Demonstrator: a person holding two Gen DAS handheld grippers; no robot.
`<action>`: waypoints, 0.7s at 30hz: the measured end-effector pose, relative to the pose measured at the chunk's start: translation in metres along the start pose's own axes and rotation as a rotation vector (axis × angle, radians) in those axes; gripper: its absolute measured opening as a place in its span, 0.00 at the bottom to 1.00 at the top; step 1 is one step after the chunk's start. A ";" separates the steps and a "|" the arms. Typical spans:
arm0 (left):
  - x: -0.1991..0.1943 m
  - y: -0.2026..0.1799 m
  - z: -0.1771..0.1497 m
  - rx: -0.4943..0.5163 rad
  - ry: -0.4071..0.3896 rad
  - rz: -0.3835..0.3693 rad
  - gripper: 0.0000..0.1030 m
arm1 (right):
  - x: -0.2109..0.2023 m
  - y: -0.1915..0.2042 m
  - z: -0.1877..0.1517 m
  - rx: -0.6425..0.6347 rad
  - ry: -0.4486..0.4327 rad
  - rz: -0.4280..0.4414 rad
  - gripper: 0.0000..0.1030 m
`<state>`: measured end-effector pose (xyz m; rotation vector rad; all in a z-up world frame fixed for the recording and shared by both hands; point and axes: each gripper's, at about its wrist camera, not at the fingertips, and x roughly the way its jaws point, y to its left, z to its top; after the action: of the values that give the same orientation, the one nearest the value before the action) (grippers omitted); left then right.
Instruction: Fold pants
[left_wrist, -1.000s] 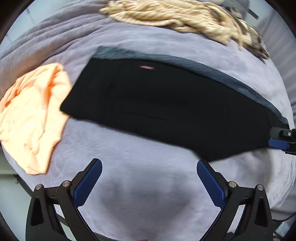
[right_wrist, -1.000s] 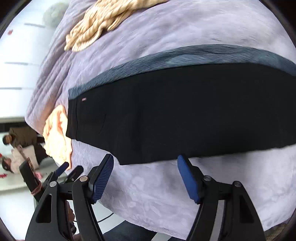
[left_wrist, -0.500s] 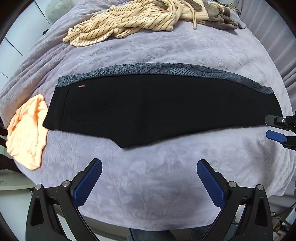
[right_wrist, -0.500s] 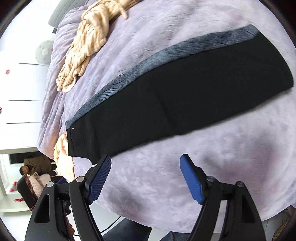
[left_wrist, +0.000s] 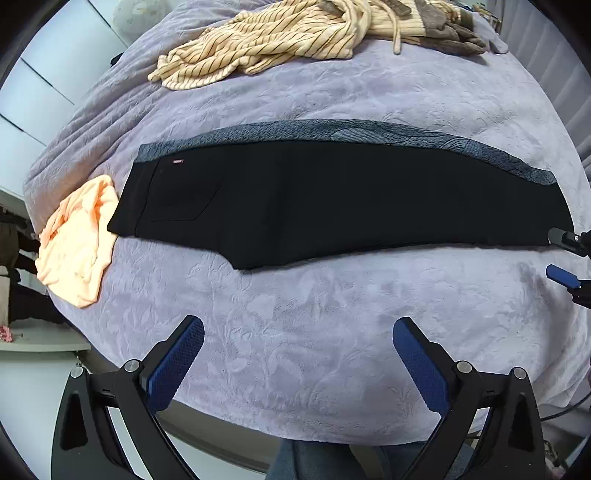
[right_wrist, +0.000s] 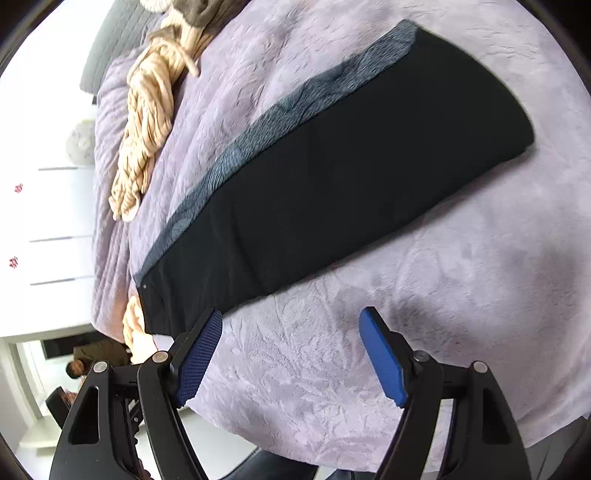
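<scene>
The black pants (left_wrist: 332, 199) lie flat and stretched out across the middle of a bed covered by a lilac blanket (left_wrist: 332, 332). They are folded lengthwise, one leg over the other, with a grey patterned strip showing along the far edge. The waistband end sits to the left in the left wrist view, just beside a crumpled peach garment (left_wrist: 77, 243) near the bed's left edge. A striped cream sweater (left_wrist: 280, 40) is heaped at the far side of the bed, well apart from the pants.

The left hand-held gripper (left_wrist: 298, 354) hangs over bare blanket on the near side of the pants, its jaws spread wide with nothing between them. The right hand-held gripper (right_wrist: 291, 350) is likewise spread wide and empty, above the blanket near the pants' near edge; its tips also show at the right edge of the left wrist view, close to the leg-hem end.
</scene>
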<state>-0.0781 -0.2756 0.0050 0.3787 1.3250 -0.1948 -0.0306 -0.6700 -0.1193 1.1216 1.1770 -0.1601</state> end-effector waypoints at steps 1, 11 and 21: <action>0.000 -0.002 0.000 0.005 0.004 -0.003 1.00 | -0.003 -0.006 0.002 0.019 -0.012 0.000 0.77; 0.011 0.004 0.005 0.014 0.073 0.036 1.00 | -0.020 -0.076 0.025 0.287 -0.197 0.083 0.77; 0.009 -0.007 0.012 0.069 0.077 0.068 1.00 | -0.016 -0.115 0.052 0.462 -0.269 0.216 0.07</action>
<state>-0.0679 -0.2859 -0.0027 0.4928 1.3815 -0.1708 -0.0763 -0.7725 -0.1796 1.5688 0.7895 -0.4175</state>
